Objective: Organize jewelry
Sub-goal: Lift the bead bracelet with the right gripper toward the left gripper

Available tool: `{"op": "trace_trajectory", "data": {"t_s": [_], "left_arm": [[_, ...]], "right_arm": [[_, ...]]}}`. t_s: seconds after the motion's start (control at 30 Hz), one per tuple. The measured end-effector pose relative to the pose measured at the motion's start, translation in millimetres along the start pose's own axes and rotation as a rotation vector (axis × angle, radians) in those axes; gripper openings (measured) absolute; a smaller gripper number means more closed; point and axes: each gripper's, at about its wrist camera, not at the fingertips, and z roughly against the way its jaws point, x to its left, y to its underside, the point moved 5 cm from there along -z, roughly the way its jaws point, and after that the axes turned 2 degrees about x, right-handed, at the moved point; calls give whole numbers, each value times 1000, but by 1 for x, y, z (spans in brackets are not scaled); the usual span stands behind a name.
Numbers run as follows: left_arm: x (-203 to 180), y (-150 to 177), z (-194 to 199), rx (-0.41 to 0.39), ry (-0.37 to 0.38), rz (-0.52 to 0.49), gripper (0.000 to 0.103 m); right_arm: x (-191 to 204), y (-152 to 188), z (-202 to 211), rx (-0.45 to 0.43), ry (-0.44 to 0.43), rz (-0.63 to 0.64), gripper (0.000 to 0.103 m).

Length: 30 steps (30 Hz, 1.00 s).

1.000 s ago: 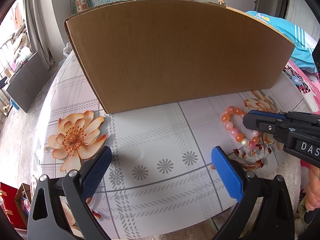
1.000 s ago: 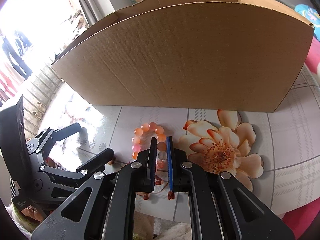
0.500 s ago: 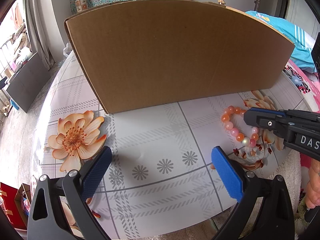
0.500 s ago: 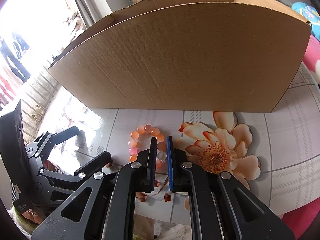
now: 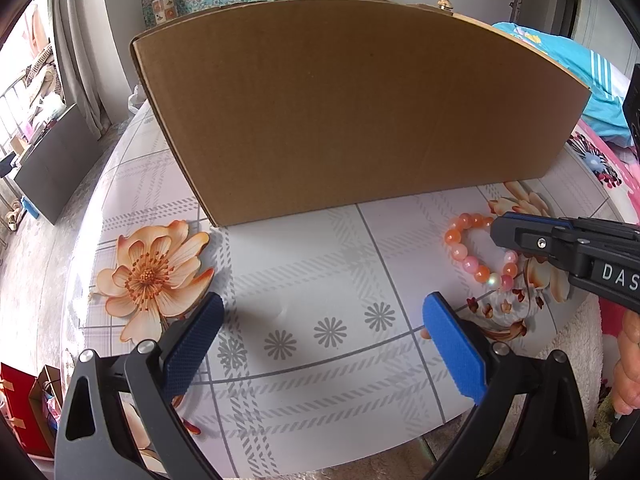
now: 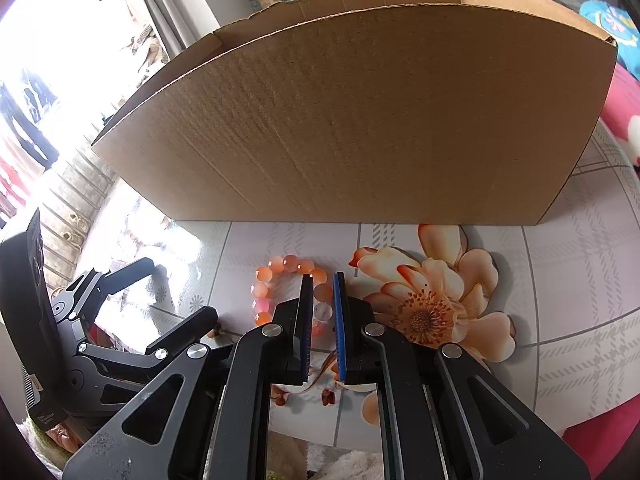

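A big cardboard box [image 5: 352,112] stands upright on the round counter [image 5: 304,264], which wears a grey plaid cover printed with orange flowers. The bead bracelet [image 6: 276,280], a loop of orange and pink beads, lies flat on the counter just in front of the box, toward its right end, with a printed flower [image 6: 432,308] at its 3 o'clock. The right hand-held gripper [image 6: 322,280] comes in from the bracelet's 6 o'clock with its blue-padded fingers drawn nearly together, pinching the right side of the bead loop between them. The left hand-held gripper [image 5: 320,312] hangs over bare counter at the bracelet's 8 o'clock, well apart from it, its fingers spread wide with nothing between them. Another printed flower [image 5: 152,276] sits at that gripper's 10 o'clock, near the box's left corner.
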Motion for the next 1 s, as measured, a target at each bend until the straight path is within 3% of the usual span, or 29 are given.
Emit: {"op": "trace_trajectory", "data": {"t_s": [0.17,0.4,0.57,0.77,1.0], "left_arm": [[1,1,0,-11,9,-16,98],[1,-2,2,-29,15,-34,98],[-9,-12,23,-121,133,-48,95],[-34,-25,24,-119,275,-99,76],[-54,-38,7,-65,298,-134,41]], "right_arm": [[7,4,1,2,21,41,14],[1,7,1,1,13,28,9],[-15,8,6,7,-35,-26,8],[-31,9,10,10,-76,-76,8],[-38,8,17,7,-83,-83,8]]}}
